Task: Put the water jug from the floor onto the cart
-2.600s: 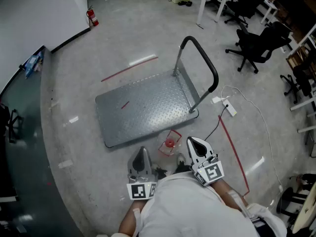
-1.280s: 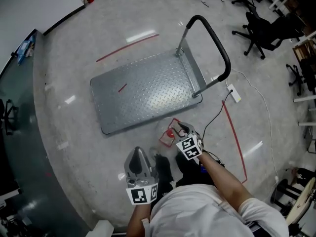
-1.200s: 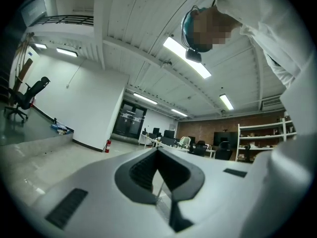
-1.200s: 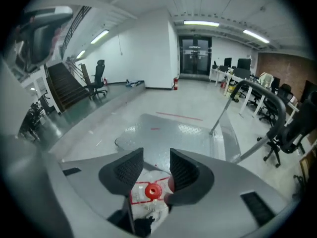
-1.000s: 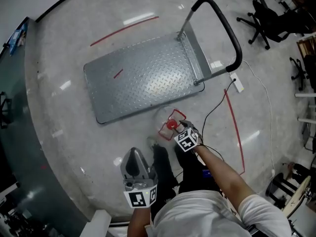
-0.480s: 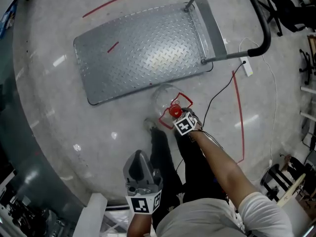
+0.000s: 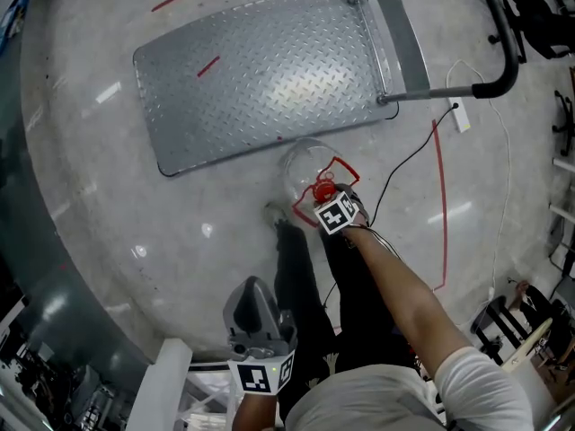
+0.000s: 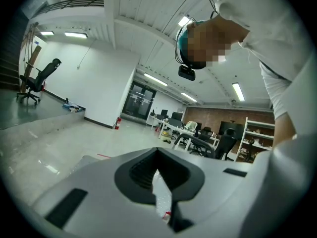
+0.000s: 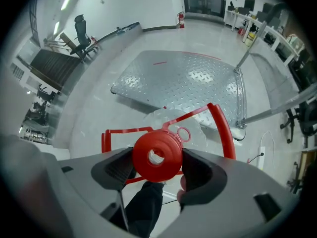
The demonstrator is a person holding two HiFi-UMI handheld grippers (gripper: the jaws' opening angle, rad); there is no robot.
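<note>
Water jug (image 7: 304, 162): clear, upright on the floor, just beside the long edge of the cart (image 7: 243, 70), toward the cart's handle end.
Right gripper (image 9: 158, 165): points down over the jug. Its jaws have just been opening and stand wide, with the red cap (image 9: 156, 154) between them, unclamped.
Left gripper (image 8: 159, 183): well apart from the cart. Its jaws are drawn to a thin slit and hold nothing.

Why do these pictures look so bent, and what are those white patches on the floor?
Both gripper views: a wide-angle lens gives a round image, dark corners and bowed lines. Head view: lights glare off the glossy floor and the cart. Left gripper view: a mosaic patch hides a face.
</note>
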